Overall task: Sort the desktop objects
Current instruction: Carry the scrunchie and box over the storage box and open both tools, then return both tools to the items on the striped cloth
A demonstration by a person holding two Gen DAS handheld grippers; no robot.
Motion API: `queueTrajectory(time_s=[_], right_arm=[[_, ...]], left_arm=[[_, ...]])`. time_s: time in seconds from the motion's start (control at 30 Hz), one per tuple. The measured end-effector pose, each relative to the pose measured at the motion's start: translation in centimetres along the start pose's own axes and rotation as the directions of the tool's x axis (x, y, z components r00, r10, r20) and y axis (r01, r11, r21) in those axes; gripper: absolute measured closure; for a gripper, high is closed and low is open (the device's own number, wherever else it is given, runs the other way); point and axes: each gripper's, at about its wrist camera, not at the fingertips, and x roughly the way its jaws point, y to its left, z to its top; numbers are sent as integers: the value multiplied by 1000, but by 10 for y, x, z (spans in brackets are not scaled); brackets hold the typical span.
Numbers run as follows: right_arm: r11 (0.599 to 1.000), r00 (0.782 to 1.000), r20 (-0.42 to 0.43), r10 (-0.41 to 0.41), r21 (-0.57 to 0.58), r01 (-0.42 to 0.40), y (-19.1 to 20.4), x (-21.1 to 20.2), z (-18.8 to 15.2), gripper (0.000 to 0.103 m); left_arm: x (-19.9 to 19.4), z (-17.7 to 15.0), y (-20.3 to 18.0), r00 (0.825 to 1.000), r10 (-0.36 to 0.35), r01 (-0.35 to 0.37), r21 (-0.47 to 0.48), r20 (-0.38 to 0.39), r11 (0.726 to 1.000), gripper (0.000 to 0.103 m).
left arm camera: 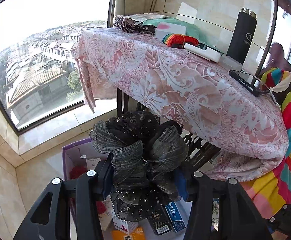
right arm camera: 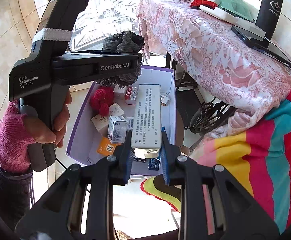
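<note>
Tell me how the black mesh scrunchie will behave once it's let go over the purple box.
The black mesh scrunchie looks soft and floppy: its ruffles bulge around the left hand-held gripper. Probably light, it may snag rather than drop cleanly into the purple box.

"GenRobot.AI", "Data Acquisition System" on left gripper (right arm camera: 123,60), box print perhaps Chinese

black scrunchie (left arm camera: 141,160), white carton (right arm camera: 147,116), above box (right arm camera: 123,161)

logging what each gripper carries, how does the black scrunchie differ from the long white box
The scrunchie is dark, soft, ruffled sheer fabric with sequins; the long white box is pale, rigid and printed with text. The scrunchie sits between the left gripper fingers, bulging out past them; the box is clamped by one end in the right gripper. Both hang over the purple-edged box.
</note>
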Motion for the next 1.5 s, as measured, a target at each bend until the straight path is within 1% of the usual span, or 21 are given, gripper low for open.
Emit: queueTrajectory(time_s=[0.07,0.1,0.13,0.17,0.2,0.23,0.37,0.43,0.73,0.9,1.0,1.03,1.07,1.1,1.13,1.17,1.2,1.27,1.37,1.43,1.5], right_arm=[[1000,1000,-27,12,-15,-13,9,18,2,74],[999,998,-53,25,-33,-26,14,27,2,65],[999,996,-80,31,-40,-34,18,34,0,58],[999,995,-88,38,-31,-41,19,37,-3,43],[998,995,-86,58,-18,-60,19,37,-6,37],[997,993,-88,75,-12,-76,18,36,-9,37],[997,994,-75,74,-27,-76,15,23,-19,37],[995,994,-56,90,-29,-91,14,12,-20,37],[993,989,94,118,5,-119,-9,-59,-35,31],[992,979,194,64,94,-84,-44,-105,-62,28],[974,969,248,1,218,-57,-81,-134,-93,26],[962,965,261,-26,268,-47,-95,-144,-104,25],[945,960,272,-61,324,-32,-112,-154,-118,24],[926,955,279,-101,377,-12,-127,-165,-132,24],[904,949,280,-146,427,13,-142,-175,-146,24],[879,941,278,-194,475,41,-156,-184,-161,24],[848,931,269,-247,525,73,-170,-193,-177,24],[784,911,249,-328,611,115,-196,-210,-206,24],[689,881,217,-421,708,155,-230,-236,-246,24],[634,863,191,-467,753,176,-253,-249,-267,24],[581,847,154,-509,788,206,-271,-261,-285,24]], left_arm=[[9,-2,10,998,59,-59,-10,-16,998,35],[11,-3,14,997,81,-81,-14,-19,997,22],[14,-5,18,994,104,-105,-20,-25,994,15],[15,-7,22,992,123,-123,-27,-29,992,15],[16,-9,26,990,137,-138,-35,-34,990,15],[17,-12,29,990,134,-136,-40,-39,990,15],[18,-18,35,991,119,-122,-58,-56,991,12],[15,-21,34,992,113,-115,-60,-48,991,1],[-4,-16,-4,998,53,-53,12,-20,999,0],[-29,-12,-38,1000,18,-18,81,11,997,0],[-56,-9,-65,998,-59,55,119,35,991,0],[-65,-9,-77,994,-102,96,135,35,986,0],[-71,-7,-91,986,-167,163,150,18,975,0],[-77,-6,-106,966,-258,258,157,-17,953,0],[-81,-5,-122,926,-372,377,148,-60,914,0],[-84,-5,-139,873,-478,488,128,-97,864,0],[-86,-6,-159,820,-559,571,113,-124,813,0],[-86,-12,-205,742,-646,669,120,-183,734,0],[-82,-25,-282,647,-701,758,153,-300,635,0],[-79,-36,-333,623,-695,779,204,-359,593,0],[-79,-49,-380,598,-698,801,262,-395,538,0]])
